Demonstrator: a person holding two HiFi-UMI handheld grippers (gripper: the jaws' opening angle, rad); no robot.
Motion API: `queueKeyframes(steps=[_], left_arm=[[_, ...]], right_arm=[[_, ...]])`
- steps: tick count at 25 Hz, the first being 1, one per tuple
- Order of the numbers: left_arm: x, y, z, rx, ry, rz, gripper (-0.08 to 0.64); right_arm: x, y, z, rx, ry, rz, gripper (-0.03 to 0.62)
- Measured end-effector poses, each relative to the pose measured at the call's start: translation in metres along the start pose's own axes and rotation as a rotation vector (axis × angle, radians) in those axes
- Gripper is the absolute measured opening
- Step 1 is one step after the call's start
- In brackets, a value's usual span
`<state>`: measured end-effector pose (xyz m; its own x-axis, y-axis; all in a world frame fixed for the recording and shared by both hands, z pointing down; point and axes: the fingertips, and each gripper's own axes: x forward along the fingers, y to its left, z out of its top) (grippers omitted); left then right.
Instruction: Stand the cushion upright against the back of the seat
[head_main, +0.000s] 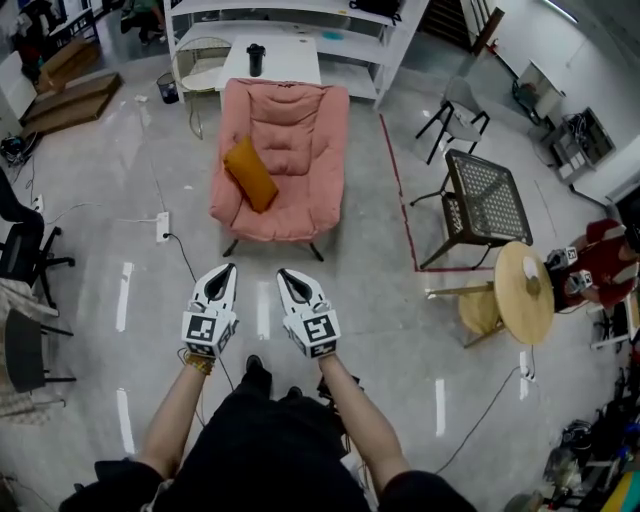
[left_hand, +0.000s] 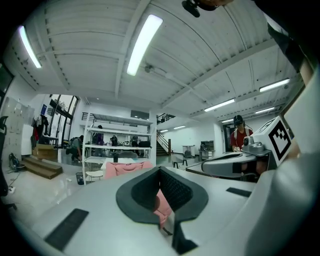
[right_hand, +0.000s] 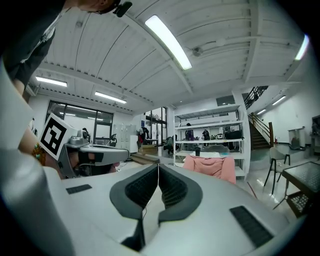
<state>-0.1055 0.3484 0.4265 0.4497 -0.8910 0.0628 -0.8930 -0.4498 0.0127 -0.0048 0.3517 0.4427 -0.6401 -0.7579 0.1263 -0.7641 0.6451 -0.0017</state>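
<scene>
Lying in armchair (head_main: 300, 125), cushion (head_main: 250, 173) well beyond left tool (head_main: 227, 269) and right tool (head_main: 284, 273) (closed).

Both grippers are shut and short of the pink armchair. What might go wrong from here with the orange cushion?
The left gripper and right gripper are shut and empty; unless they open, they may only shove the orange cushion lying slanted on the seat of the pink armchair. A black cable runs toward the person's shoes, a possible snag.
</scene>
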Motion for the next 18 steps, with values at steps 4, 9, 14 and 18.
queueKeyframes(steps=[4, 9, 14, 18], left_arm=[[0.017, 0.028, 0.006, -0.003, -0.008, -0.020, 0.012], [0.042, 0.053, 0.006, -0.015, 0.005, -0.024, 0.012], [0.084, 0.071, 0.003, -0.017, 0.032, -0.013, 0.012], [0.124, 0.075, 0.006, -0.022, 0.036, 0.015, 0.012]], right_arm=[[0.030, -0.005, 0.007, 0.002, 0.004, -0.019, 0.015], [0.062, -0.015, 0.005, -0.003, 0.029, -0.017, 0.015], [0.099, -0.045, -0.003, -0.001, 0.030, 0.011, 0.015], [0.121, -0.081, -0.007, 0.012, 0.039, 0.048, 0.015]])
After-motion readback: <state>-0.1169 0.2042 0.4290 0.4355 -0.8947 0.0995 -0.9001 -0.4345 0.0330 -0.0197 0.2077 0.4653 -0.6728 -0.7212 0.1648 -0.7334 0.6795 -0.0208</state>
